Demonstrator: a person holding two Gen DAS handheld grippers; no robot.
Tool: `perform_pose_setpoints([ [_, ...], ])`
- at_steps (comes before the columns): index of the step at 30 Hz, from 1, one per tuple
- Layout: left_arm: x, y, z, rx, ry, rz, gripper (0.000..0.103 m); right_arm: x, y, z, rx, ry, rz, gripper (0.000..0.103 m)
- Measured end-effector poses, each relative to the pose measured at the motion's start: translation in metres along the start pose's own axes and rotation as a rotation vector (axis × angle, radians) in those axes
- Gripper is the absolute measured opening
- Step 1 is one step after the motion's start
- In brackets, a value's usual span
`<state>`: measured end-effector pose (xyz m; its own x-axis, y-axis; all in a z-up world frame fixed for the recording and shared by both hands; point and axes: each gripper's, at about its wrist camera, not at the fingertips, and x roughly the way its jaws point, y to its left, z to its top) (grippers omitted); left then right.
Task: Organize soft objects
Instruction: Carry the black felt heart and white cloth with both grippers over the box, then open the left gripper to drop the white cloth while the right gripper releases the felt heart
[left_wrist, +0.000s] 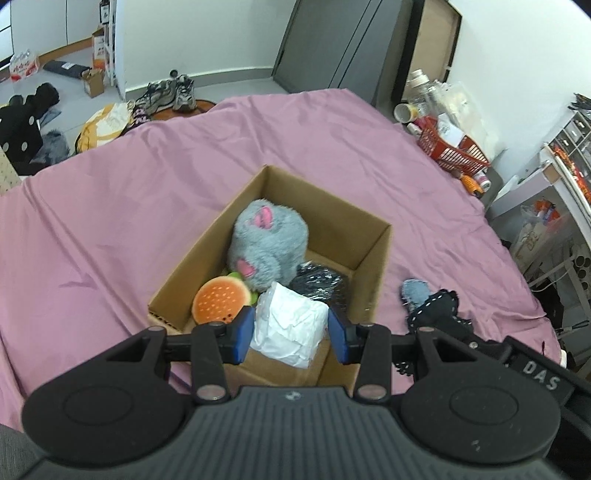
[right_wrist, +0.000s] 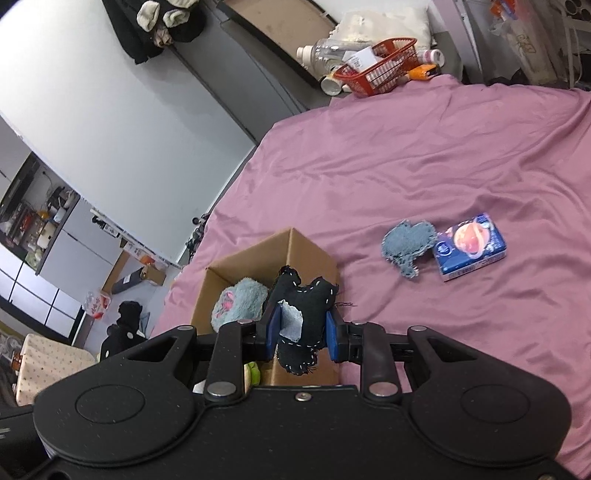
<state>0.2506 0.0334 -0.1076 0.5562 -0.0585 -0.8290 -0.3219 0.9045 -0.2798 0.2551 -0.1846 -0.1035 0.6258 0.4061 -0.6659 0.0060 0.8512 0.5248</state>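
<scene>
A cardboard box (left_wrist: 373, 258) stands on the pink bedsheet (left_wrist: 110, 221). It holds a grey plush (left_wrist: 269, 240), a burger plush (left_wrist: 219, 301) and a black bundle (left_wrist: 321, 286). My left gripper (left_wrist: 291, 332) is shut on a white soft packet (left_wrist: 290, 326) over the box's near side. My right gripper (right_wrist: 301, 328) is shut on a black stitched fabric toy (right_wrist: 303, 306), held beside the box (right_wrist: 306, 251). That toy also shows in the left wrist view (left_wrist: 439, 310). A blue-grey fabric piece (right_wrist: 406, 249) and a blue tissue pack (right_wrist: 471, 245) lie on the sheet.
A red basket (left_wrist: 452, 149) with bottles and cups sits at the bed's far right corner. Shoes (left_wrist: 173, 92) and bags lie on the floor beyond the bed. Shelving (left_wrist: 569, 177) stands to the right.
</scene>
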Motion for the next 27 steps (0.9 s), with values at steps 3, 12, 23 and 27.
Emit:
perform_pose_setpoints([
  [3, 0.008, 0.009, 0.004, -0.023, 0.018, -0.001, 0.043, 0.006, 0.005, -0.001, -0.011, 0.019, 0.018, 0.026],
  [12, 0.031, 0.025, 0.013, -0.034, 0.102, -0.022, 0.054, 0.026, 0.026, -0.008, -0.060, 0.058, 0.054, 0.026],
  [23, 0.020, 0.049, 0.032, -0.056, 0.057, -0.001, 0.063, 0.037, 0.037, -0.008, -0.062, 0.070, 0.089, 0.055],
  [27, 0.016, 0.052, 0.034, -0.058, 0.060, 0.006, 0.064, 0.026, 0.032, -0.001, -0.044, 0.039, 0.079, 0.063],
])
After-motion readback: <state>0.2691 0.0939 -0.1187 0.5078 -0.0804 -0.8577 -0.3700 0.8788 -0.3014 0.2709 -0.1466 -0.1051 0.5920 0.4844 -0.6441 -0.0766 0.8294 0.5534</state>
